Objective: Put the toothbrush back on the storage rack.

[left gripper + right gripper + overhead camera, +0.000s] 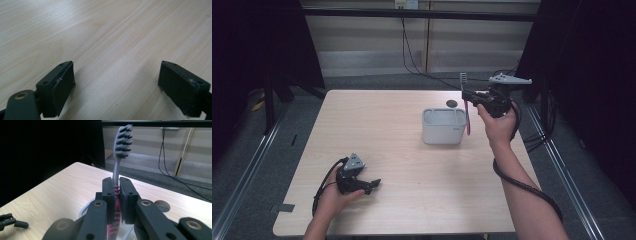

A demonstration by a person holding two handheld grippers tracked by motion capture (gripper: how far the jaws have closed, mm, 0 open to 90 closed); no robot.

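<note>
High view: the right gripper (468, 96) holds a toothbrush (466, 106) upright near the desk's (387, 140) far right edge, bristles up, its pink handle hanging just beside the right wall of the white holder (443, 126). The holder stands right of the desk's middle, toward the far edge, near a round cable hole (452, 104). The left gripper (371, 185) rests low near the front left corner, well apart from all this. The step in hand looks like setting the brush into the holder or drawing it out; either way it goes best with the brush kept vertical, the handle tip centred over one compartment, and the travel straight up or down so the tip does not catch the rim and tip the holder.

Left gripper view: the jaws stand wide apart over bare desk, holding nothing and touching nothing.

Right gripper view: the jaws are clamped on the toothbrush (116, 191) at the ribbed pink part of its neck, grey head and bristles rising above the pads, the handle running down toward the holder's rim (85, 210) below.
</note>
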